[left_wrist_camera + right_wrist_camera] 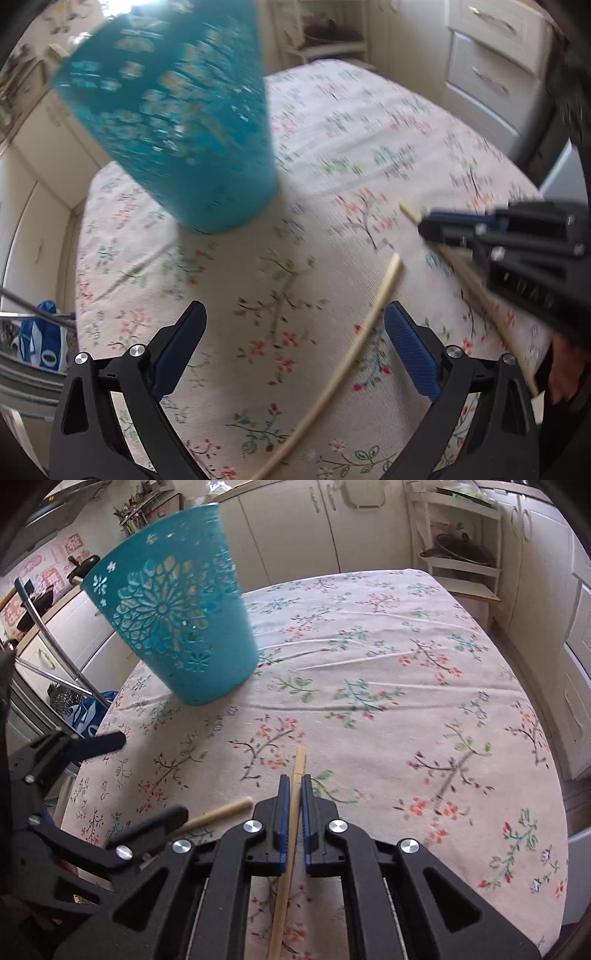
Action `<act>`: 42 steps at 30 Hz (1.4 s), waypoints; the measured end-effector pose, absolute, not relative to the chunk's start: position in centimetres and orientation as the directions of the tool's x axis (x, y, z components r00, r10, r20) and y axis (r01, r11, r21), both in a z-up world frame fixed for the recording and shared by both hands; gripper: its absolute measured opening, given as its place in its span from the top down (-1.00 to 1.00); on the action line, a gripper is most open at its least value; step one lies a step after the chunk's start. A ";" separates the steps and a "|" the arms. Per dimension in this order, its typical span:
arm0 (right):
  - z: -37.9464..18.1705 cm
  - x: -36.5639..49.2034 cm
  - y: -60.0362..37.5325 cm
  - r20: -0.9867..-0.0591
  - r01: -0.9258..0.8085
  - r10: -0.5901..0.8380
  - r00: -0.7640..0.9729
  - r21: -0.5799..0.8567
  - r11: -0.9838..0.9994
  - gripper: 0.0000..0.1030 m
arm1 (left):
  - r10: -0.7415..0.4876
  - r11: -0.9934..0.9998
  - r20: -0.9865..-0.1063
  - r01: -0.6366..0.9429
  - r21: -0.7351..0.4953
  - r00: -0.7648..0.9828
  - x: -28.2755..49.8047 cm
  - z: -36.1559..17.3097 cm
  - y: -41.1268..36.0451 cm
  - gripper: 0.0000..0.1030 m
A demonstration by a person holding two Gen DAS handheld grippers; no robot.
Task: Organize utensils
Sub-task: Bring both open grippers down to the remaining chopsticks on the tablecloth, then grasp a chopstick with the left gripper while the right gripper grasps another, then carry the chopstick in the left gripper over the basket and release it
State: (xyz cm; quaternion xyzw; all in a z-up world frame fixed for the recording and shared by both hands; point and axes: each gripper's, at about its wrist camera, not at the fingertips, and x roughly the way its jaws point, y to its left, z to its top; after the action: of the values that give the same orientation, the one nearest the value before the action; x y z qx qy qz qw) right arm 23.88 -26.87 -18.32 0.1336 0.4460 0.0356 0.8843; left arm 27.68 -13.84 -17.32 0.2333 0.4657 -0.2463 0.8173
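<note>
Chopstick handling was under way at this moment. The right gripper was pinching one wooden chopstick, the jaws pressed against its shaft with a short tip projecting forward toward the centre of the frame and the long remainder trailing back under the gripper body. The left gripper was spread wide and held nothing; a second chopstick lay flat on the floral-cloth bench between its fingers, closer to the right-hand pad, running from lower centre to mid-right of the left wrist view. The teal perforated utensil basket stood upright in the upper left of both views, well apart from both chopsticks.

Judged risks from this state:
- The held chopstick was gripped near one end, so the long unsupported tail could pivot or slip during the lift toward the basket.
- The basket rim sat high; a low approach could strike the wall and tip or shove the basket.
- A left-gripper closure off-centre could roll the loose chopstick away.
- Both grippers worked near each other, so collision was possible.
</note>
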 end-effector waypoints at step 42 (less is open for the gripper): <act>-18.6 23.3 -25.5 -0.743 -0.018 0.166 0.649 0.203 0.979 0.87 | -0.736 0.652 -0.483 0.690 -0.314 0.475 31.0 -0.6 -8.4 0.91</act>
State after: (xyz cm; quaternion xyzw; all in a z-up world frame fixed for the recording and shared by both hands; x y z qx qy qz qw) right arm 23.29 -25.46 -18.56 0.0887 0.4160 0.0509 0.9036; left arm 30.99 -8.43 -0.61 -0.0376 0.3000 -0.4155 0.8579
